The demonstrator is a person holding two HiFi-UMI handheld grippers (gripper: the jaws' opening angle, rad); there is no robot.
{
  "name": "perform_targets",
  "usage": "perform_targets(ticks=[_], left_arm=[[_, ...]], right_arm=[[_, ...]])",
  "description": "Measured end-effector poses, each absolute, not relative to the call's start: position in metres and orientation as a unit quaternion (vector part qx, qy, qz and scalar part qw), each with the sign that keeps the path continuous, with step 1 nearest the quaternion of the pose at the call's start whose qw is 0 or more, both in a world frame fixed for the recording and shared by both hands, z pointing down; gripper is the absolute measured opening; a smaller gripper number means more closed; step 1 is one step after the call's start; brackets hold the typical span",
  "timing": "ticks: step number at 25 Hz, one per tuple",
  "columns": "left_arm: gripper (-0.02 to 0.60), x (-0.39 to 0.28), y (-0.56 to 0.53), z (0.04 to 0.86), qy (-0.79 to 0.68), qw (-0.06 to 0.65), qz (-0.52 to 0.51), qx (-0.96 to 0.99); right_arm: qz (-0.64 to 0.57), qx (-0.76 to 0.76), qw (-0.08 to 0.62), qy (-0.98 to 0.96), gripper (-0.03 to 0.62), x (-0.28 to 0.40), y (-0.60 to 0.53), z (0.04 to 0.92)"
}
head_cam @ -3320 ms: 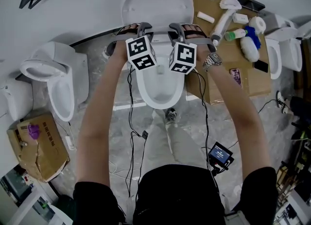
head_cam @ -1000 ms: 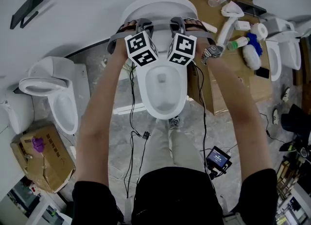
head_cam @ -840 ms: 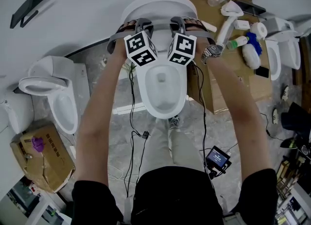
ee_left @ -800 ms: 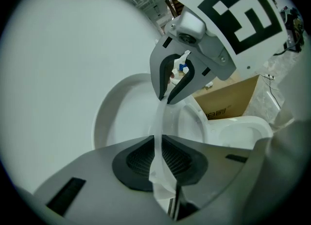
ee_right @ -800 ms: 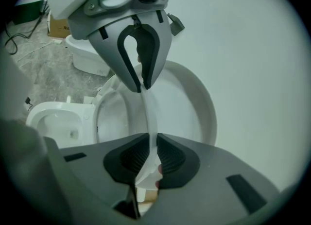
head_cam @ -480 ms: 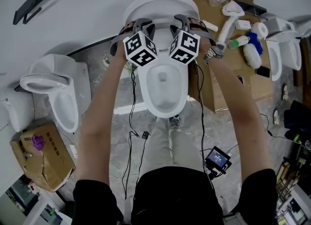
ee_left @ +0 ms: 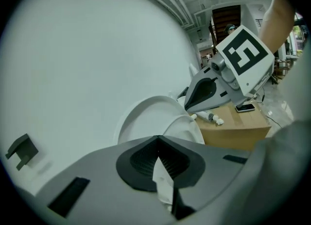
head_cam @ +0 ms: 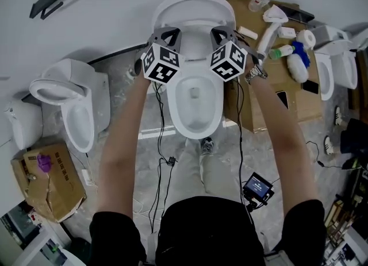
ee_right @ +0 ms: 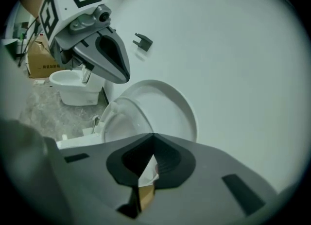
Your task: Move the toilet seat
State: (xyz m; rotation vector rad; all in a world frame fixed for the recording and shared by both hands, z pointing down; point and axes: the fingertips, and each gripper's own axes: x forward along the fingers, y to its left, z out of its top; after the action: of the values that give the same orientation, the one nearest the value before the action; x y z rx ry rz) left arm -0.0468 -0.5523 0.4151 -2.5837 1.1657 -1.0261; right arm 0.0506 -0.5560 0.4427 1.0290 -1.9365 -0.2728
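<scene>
A person stands over a white toilet, arms stretched out, a gripper in each hand above the bowl (head_cam: 171,101). The left gripper (head_cam: 168,31) and the right gripper (head_cam: 223,31) hover side by side, near each other but apart, tips pointing at the white wall behind the toilet.

Each gripper's own view shows its fingers clenched, tips meeting, with nothing caught between them. Only a sliver of background shows through the slit behind the tips.

The seat (ee_right: 124,119) stands raised and tilted back, just in front of the lid (ee_right: 170,105), which leans upright at the wall. Whether seat and lid touch cannot be told. Both lie just beyond the fingertips.

On the person's right, a cardboard tabletop (head_cam: 287,81) stands just beside the toilet. A white spray bottle (head_cam: 267,20) and a blue brush (head_cam: 296,52) lie among small bottles along its far edge, and a phone (head_cam: 282,97) lies nearer the middle. The person wears a watch (head_cam: 253,73) on the right wrist.

A second toilet (head_cam: 69,104) stands well apart on the left, and a torn box (head_cam: 43,181) sits nearer the person on that side. Black cables (head_cam: 156,144) hang from the grippers to the grey floor, where a small screen (head_cam: 259,187) lies on the right.
</scene>
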Motion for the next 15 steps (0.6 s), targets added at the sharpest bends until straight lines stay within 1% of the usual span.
perform_targets(ticks=[2, 6, 9, 13, 15], left_arm=[[0.009, -0.048, -0.540, 0.408, 0.401, 0.050, -0.324, -0.855], [0.008, -0.043, -0.503, 0.389, 0.424, 0.008, -0.273, -0.864], [0.008, -0.039, -0.466, 0.369, 0.436, -0.004, -0.237, -0.868], [0.008, -0.037, -0.412, 0.339, 0.455, -0.018, -0.193, -0.869], [0.008, -0.037, -0.389, 0.326, 0.466, -0.028, -0.170, -0.868]], right_arm=[[-0.093, 0.427, 0.425, -0.793, 0.012, 0.051, -0.544, 0.433], [-0.047, 0.453, 0.353, -0.818, 0.012, 0.051, -0.508, 0.403], [-0.018, 0.472, 0.297, -0.830, 0.012, 0.056, -0.474, 0.380], [0.047, 0.503, 0.203, -0.839, 0.012, 0.079, -0.425, 0.354], [0.066, 0.510, 0.175, -0.840, 0.012, 0.089, -0.400, 0.343]])
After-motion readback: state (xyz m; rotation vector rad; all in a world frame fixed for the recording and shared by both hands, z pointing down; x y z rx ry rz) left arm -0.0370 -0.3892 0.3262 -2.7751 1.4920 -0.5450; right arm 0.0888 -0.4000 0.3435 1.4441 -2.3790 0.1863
